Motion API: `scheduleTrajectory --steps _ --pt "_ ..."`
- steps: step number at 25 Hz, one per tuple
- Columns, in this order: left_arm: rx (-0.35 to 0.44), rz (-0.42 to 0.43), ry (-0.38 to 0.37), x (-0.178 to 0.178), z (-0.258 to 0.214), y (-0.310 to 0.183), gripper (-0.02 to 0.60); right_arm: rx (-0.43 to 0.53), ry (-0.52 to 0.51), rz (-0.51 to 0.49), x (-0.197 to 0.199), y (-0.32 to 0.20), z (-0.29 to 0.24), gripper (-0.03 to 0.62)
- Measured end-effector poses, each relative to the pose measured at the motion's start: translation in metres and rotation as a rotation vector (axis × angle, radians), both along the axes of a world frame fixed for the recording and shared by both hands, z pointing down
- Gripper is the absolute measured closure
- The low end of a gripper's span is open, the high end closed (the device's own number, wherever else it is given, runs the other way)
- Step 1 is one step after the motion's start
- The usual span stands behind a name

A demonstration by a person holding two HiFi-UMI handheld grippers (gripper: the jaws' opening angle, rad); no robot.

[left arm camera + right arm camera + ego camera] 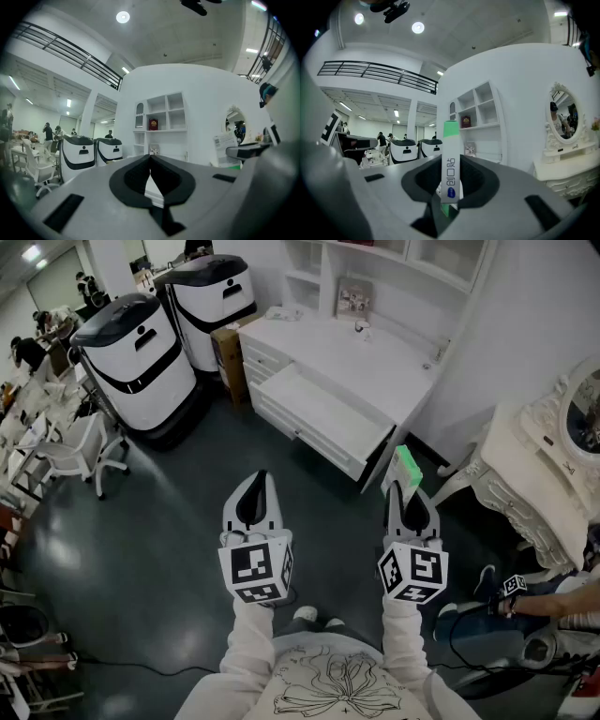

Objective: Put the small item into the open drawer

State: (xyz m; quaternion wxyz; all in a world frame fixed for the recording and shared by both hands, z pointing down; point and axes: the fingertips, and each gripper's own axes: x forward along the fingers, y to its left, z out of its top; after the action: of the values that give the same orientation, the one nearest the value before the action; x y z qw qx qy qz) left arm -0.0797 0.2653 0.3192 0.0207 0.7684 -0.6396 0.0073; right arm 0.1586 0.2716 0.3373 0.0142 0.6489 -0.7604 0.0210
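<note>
The small item [408,465] is a flat white pack with a green end. It stands upright between the jaws of my right gripper [403,486], which is shut on it. In the right gripper view the pack [450,159] sticks up from the right gripper [451,177], with its green tip above the pads. The open drawer [323,411] juts out of the white desk [375,357], ahead of both grippers and to the left of the pack. My left gripper [260,480] is held level beside the right one. Its tips meet with nothing between them, as the left gripper view [150,161] shows.
Two large white-and-black machines [131,352] stand left of the desk, with a cardboard box [228,343] between them and it. An ornate white vanity [534,465] is on the right, and a person's shoes [487,582] are near it. White chairs [84,451] crowd the left edge. Dark floor lies between me and the drawer.
</note>
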Motion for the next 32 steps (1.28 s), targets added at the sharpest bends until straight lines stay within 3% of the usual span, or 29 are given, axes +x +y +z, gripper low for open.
scheduleTrajectory --steps 18,24,32 --pt "-0.043 0.015 -0.022 -0.019 0.019 -0.030 0.577 -0.046 -0.021 0.022 -0.019 -0.026 0.021 0.507" --pt "-0.051 -0.003 -0.019 -0.012 0.029 -0.081 0.577 -0.058 -0.018 0.012 -0.010 -0.082 0.030 0.507" --pt "-0.048 -0.070 -0.027 -0.005 0.028 -0.188 0.577 -0.068 -0.034 -0.028 0.007 -0.206 0.034 0.507"
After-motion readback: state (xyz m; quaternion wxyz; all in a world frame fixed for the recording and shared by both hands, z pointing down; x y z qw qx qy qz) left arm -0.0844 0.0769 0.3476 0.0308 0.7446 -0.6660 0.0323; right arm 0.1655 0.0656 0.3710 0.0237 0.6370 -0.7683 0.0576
